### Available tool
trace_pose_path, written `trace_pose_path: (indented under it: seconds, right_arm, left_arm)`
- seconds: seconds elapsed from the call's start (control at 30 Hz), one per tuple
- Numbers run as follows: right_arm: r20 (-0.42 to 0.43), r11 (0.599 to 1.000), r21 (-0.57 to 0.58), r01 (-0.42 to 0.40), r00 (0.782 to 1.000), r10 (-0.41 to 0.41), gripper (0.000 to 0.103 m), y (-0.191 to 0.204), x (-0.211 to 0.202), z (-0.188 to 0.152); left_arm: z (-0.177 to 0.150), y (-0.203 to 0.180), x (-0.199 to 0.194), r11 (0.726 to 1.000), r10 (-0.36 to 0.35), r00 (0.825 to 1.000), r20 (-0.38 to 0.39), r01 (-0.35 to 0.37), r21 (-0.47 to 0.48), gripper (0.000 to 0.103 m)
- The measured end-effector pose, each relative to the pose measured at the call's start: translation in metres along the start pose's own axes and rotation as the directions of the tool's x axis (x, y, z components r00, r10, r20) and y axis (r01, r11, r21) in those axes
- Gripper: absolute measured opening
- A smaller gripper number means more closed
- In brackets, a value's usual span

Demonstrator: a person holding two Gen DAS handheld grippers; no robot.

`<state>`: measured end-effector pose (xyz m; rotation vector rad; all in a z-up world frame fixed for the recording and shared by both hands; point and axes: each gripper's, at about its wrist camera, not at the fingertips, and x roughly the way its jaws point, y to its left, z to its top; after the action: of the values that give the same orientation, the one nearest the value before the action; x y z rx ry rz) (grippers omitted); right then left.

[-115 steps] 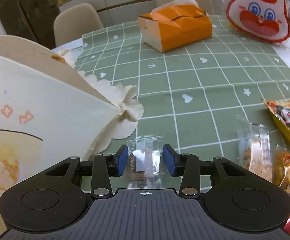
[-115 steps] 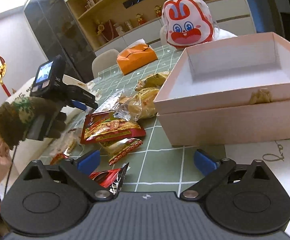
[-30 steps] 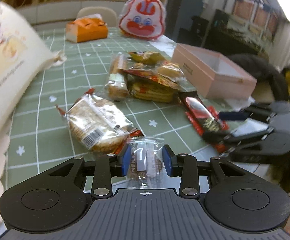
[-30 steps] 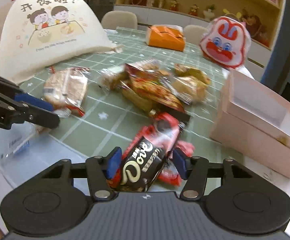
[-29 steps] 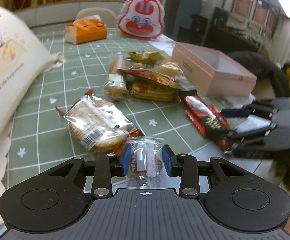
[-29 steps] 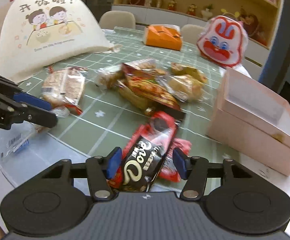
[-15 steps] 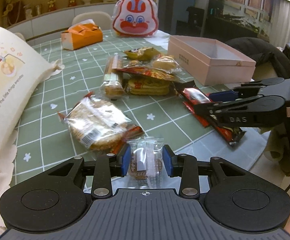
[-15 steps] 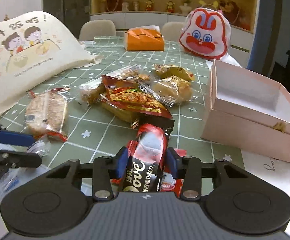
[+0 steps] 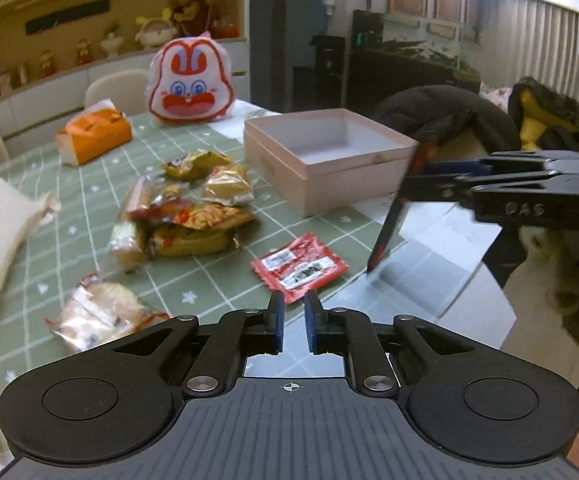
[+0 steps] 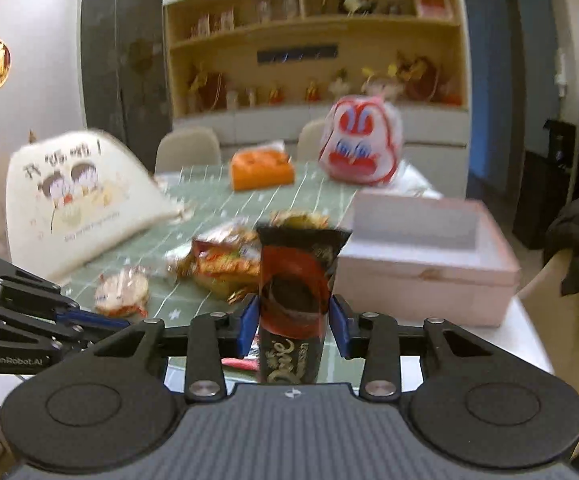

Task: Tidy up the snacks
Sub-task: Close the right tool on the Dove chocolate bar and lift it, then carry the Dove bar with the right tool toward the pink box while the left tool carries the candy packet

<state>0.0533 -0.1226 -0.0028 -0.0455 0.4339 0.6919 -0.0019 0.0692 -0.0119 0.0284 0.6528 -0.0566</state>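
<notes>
My right gripper is shut on a dark Dove chocolate packet and holds it upright above the table's near edge. In the left wrist view the same packet hangs edge-on from the right gripper. My left gripper is nearly shut with nothing between its pads. A red packet lies flat just ahead of it. A pile of snack packets sits mid-table. The open pink box stands to the right.
A cream printed bag lies at the left. A rice-cracker packet lies near the front left. An orange tissue box and a rabbit-face bag stand at the back. A dark coat lies beyond the box.
My left gripper no longer holds the small clear packet and its pads have closed in. My right gripper has lifted the chocolate packet off the table.
</notes>
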Motion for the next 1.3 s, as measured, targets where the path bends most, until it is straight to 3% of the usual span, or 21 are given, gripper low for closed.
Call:
trace_pose_path:
  seconds: [0.13,0.23,0.43,0.5,0.53,0.6,0.67,0.73,0.83,1.0,1.13,1.23,1.3]
  right_arm:
    - [0.002,1.000,0.015,0.018,1.000,-0.018,0.037,-0.015,-0.006,0.002]
    - [-0.030,1.000,0.022,0.019,0.999,-0.018,0.037,-0.021,0.001,0.005]
    - [-0.108,0.999,0.038,-0.020,0.994,0.024,0.039,-0.023,0.045,0.004]
    - [-0.143,1.000,0.026,0.002,0.990,0.002,0.057,-0.018,0.056,-0.003]
    - [-0.155,1.000,0.016,0.012,0.988,-0.010,0.061,-0.017,0.058,-0.007]
    - [-0.168,0.999,-0.021,0.032,0.985,-0.035,0.067,-0.012,0.059,-0.016]
    - [-0.174,0.996,-0.066,0.061,0.982,-0.072,0.071,-0.009,0.058,-0.023]
    - [-0.186,0.993,-0.087,0.078,0.978,-0.093,0.076,-0.009,0.056,-0.031]
    - [-0.207,0.990,-0.109,0.092,0.972,-0.113,0.078,-0.010,0.058,-0.038]
    - [-0.215,0.982,-0.143,0.124,0.964,-0.153,0.085,-0.009,0.061,-0.045]
    - [-0.196,0.978,-0.156,0.139,0.966,-0.168,0.085,-0.006,0.063,-0.047]
    - [-0.177,0.976,-0.157,0.148,0.968,-0.176,0.085,-0.006,0.062,-0.048]
    - [-0.156,0.978,-0.149,0.147,0.973,-0.170,0.085,-0.007,0.059,-0.047]
  left_arm:
    - [0.005,0.027,-0.011,0.995,0.072,0.997,-0.020,-0.073,-0.061,0.016]
    - [-0.002,0.038,-0.009,0.994,0.101,0.990,-0.101,-0.104,-0.034,0.017]
    - [-0.022,0.023,0.017,0.998,0.049,0.968,-0.247,-0.035,0.061,0.021]
    - [-0.024,0.016,0.023,0.991,0.087,0.967,-0.239,-0.060,0.118,0.022]
    - [-0.024,0.014,0.026,0.987,0.100,0.965,-0.240,-0.067,0.145,0.023]
    - [-0.024,0.010,0.030,0.983,0.091,0.966,-0.241,-0.048,0.179,0.033]
    - [-0.023,0.007,0.034,0.983,0.048,0.966,-0.256,-0.001,0.182,0.061]
    - [-0.023,0.005,0.037,0.984,0.010,0.964,-0.267,0.038,0.176,0.074]
    - [-0.022,0.001,0.034,0.984,0.010,0.968,-0.252,0.036,0.175,0.071]
    - [-0.019,0.021,0.034,0.989,0.093,0.969,-0.227,-0.062,0.137,0.066]
    - [-0.021,0.033,0.043,0.996,0.063,0.965,-0.256,-0.044,0.080,0.061]
    - [-0.019,0.035,0.045,0.998,0.024,0.971,-0.239,-0.011,0.056,0.043]
    - [-0.018,0.033,0.046,0.999,0.014,0.973,-0.230,-0.003,0.046,0.043]
